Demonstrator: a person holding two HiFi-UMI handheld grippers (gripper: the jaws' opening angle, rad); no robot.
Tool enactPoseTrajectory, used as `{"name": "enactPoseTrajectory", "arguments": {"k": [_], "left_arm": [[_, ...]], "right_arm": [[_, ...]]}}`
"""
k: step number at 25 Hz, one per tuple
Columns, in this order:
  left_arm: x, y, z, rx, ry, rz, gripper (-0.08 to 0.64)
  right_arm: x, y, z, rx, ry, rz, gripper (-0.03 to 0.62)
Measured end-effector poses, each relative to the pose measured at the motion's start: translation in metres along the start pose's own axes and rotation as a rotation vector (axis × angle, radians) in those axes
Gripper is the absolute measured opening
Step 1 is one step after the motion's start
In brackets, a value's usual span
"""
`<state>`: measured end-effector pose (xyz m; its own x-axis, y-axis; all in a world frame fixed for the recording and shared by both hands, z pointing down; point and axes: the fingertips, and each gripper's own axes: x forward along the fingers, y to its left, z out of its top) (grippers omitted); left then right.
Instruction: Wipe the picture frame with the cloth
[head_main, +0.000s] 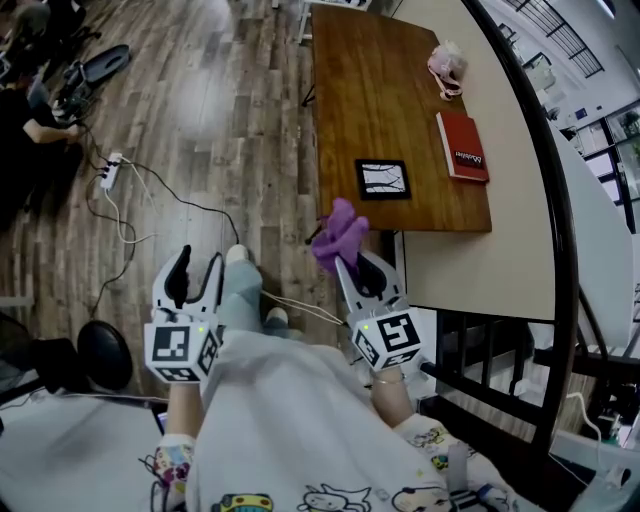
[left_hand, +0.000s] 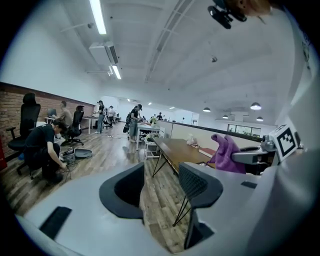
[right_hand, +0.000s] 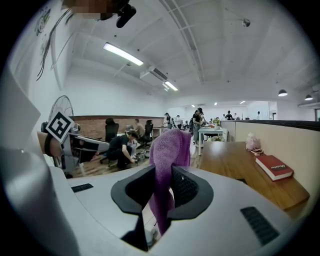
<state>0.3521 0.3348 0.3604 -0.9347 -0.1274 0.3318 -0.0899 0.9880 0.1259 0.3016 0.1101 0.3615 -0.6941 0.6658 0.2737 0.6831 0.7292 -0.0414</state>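
Picture frame: the picture frame (head_main: 383, 179) is lying flat on the wooden table (head_main: 350, 100), near the table's near end; its long axis is running side to side in the head view, across the table's width.
Frame make: it is showing as a flat rectangle with a black border around a pale pane marked with thin dark lines.
Cloth: the purple cloth (right_hand: 167, 165) is standing roughly upright; its long axis is running up and down through the jaws, its top flopping above them and its tail hanging below; it is looking soft and fuzzy (a towelling sort of nap).
Right gripper: the right gripper (head_main: 350, 265) is pinching the cloth mid-length between its dark, ribbed pads, short of the table's near edge and well apart from the frame.
Left gripper: the left gripper (left_hand: 160, 182) is holding its jaws apart with nothing between them; only plank floor (head_main: 230, 120) is showing through the gap.
Table neighbours: a red book (head_main: 461, 147) is lying flat beyond the frame, towards the table's right edge; a pink bundle (head_main: 446, 66) is sitting farther back.
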Motion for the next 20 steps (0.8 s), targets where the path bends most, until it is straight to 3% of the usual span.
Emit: {"name": "enactPoseTrajectory", "arguments": {"k": [7, 20], "left_arm": [[0.059, 0.041, 0.021, -0.011, 0.01, -0.035, 0.233], [0.176, 0.135, 0.077, 0.029, 0.027, -0.103, 0.258]], "right_arm": [[0.071, -0.017, 0.019, 0.001, 0.022, -0.021, 0.066], [0.206, -0.048, 0.065, 0.03, 0.019, -0.098, 0.067]]}}
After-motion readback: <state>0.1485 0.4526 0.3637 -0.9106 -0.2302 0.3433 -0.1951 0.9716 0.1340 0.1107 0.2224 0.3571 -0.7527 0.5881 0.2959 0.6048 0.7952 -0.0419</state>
